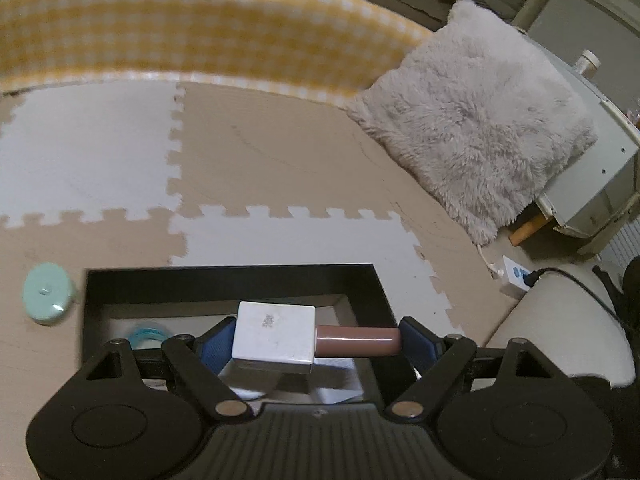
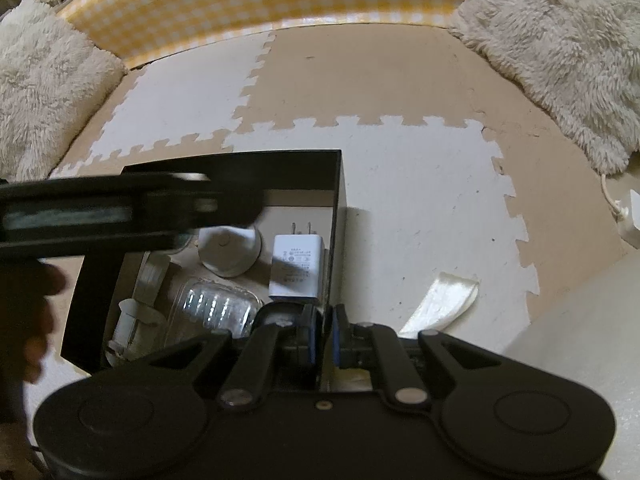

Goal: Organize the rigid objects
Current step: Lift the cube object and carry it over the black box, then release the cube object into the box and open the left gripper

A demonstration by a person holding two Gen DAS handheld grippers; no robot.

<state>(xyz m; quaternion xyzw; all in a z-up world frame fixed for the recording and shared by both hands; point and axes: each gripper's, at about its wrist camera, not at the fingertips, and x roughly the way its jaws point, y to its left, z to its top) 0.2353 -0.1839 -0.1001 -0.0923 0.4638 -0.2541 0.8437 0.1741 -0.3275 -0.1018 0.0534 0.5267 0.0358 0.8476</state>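
In the left wrist view my left gripper (image 1: 316,340) is shut on a white square block with a brown tube (image 1: 276,336), gripped end to end between the blue pads. It hangs over the open black box (image 1: 232,276). In the right wrist view my right gripper (image 2: 328,332) is shut on the right wall of the black box (image 2: 280,172). Inside the box lie a white plug charger (image 2: 296,260), a round white piece (image 2: 230,250) and a clear plastic case (image 2: 216,308). The left gripper (image 2: 120,208) crosses the box's left part as a blurred black bar.
A mint green round object (image 1: 48,298) lies on the foam mat left of the box. A teal hair tie (image 1: 146,336) sits inside the box. A fluffy pillow (image 1: 480,120), a power strip (image 1: 516,276) and a white strip (image 2: 440,304) lie to the right. A hand (image 2: 36,312) shows at the left edge.
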